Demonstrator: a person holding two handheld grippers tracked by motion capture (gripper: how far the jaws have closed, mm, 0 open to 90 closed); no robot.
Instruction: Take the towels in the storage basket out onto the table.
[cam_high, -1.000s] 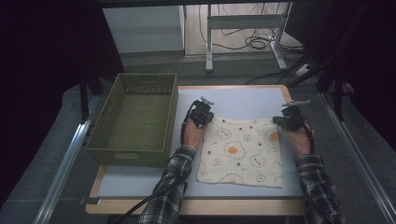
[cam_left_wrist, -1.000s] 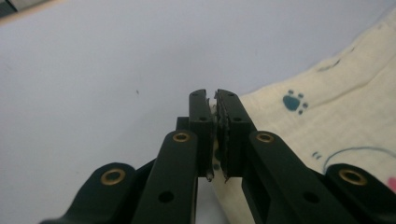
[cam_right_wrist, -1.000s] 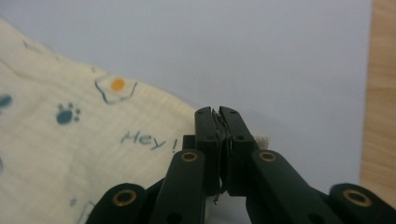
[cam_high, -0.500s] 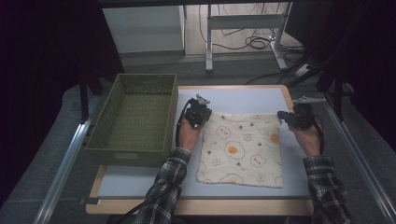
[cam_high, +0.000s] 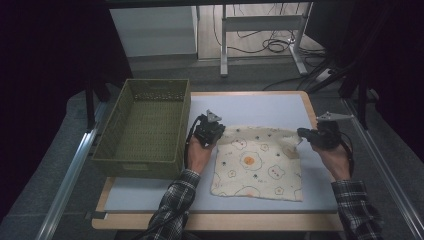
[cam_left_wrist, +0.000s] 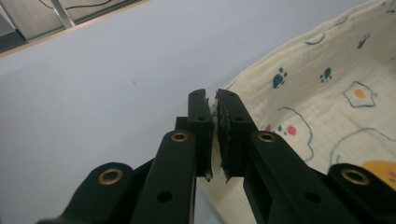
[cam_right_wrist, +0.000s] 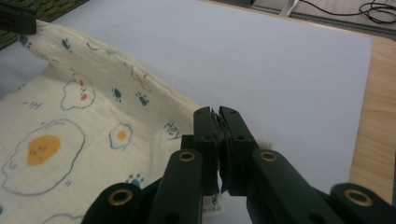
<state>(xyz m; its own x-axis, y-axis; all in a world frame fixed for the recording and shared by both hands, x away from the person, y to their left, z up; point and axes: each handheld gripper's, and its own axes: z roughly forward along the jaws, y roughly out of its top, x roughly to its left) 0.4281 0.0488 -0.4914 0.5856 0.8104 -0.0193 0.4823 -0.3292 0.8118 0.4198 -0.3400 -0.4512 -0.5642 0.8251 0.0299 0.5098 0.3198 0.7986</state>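
While the cloth (cam_high: 257, 162) lies spread on the pale blue mat (cam_high: 260, 105) of the table (cam_high: 306, 107), its two far corners are pinched and lifted. The left gripper (cam_high: 216, 131) is clenched on the far left corner; in the left gripper view its jaws are seen pressed together on the cloth's edge (cam_left_wrist: 299, 93) at the tips of the left gripper (cam_left_wrist: 213, 100). The right gripper (cam_high: 302, 134) is clenched on the far right corner; in the right gripper view the jaws of the right gripper (cam_right_wrist: 215, 116) are closed on the hem, and the cloth (cam_right_wrist: 70, 135) is seen stretching away to the left, its raised far edge sagging slightly between the two corners. The near edge of the cloth is left flat on the mat, close to the table's near side. The cloth is cream, printed with fried eggs, paw marks and small faces. A green basket (cam_high: 145, 127) is set on the left part of the table, just beside the left gripper and apart from the cloth. Each gripper is held by a hand coming from a checked sleeve (cam_high: 172, 210) at the near edge.
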